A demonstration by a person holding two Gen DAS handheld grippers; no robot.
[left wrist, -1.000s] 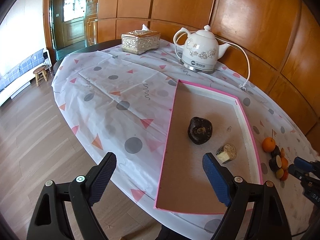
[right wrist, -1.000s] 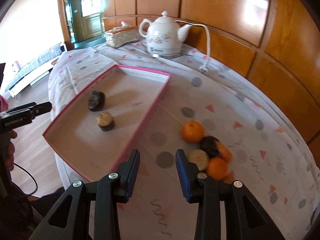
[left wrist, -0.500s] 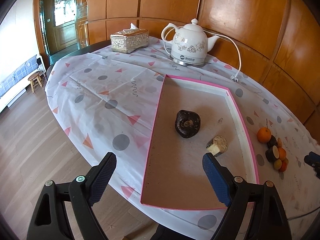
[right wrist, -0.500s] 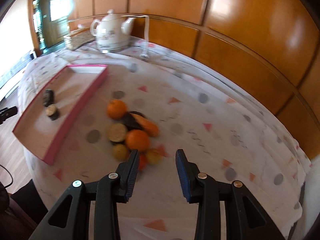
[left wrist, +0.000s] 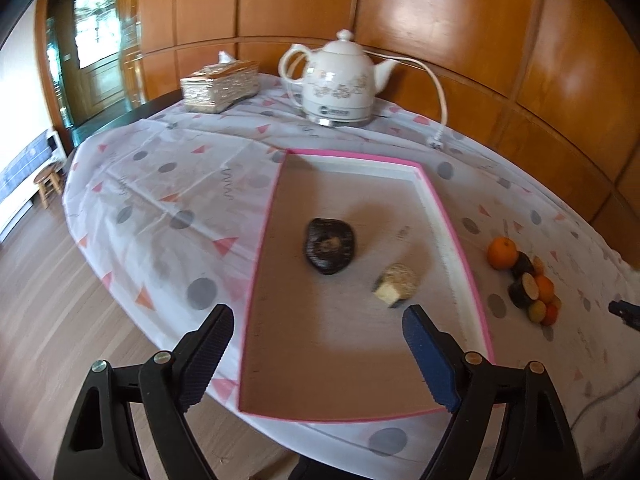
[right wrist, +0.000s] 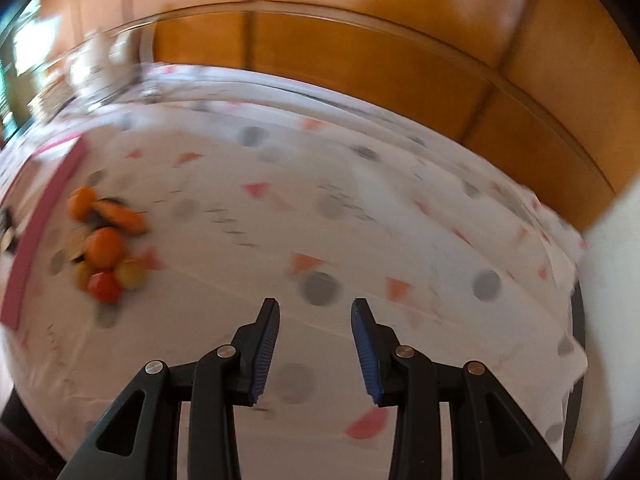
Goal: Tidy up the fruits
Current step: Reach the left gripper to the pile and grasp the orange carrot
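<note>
Left wrist view: pink-rimmed tray [left wrist: 460, 248] fully seen on patterned tablecloth [left wrist: 168, 184], w/ dark fruit [left wrist: 330, 250] and cut pale piece [left wrist: 397, 282] inside, apart from each other. Kettle [left wrist: 340, 84] and tissue box [left wrist: 220, 86] sharp at far edge. Fruit pile [left wrist: 524, 280] small, on cloth right of tray, outside it.

Right wrist view: blurred; only tray's rim [right wrist: 44, 216] at left edge; fruit pile [right wrist: 106, 248] just beside it, orange/yellow/dark pcs touching. Kettle a smear.

Left gripper [left wrist: 318, 334] held over tray's near end, jaws wide apart, nothing between. Right gripper [right wrist: 315, 344] above bare cloth, well right of pile, jaws apart, empty.
</note>
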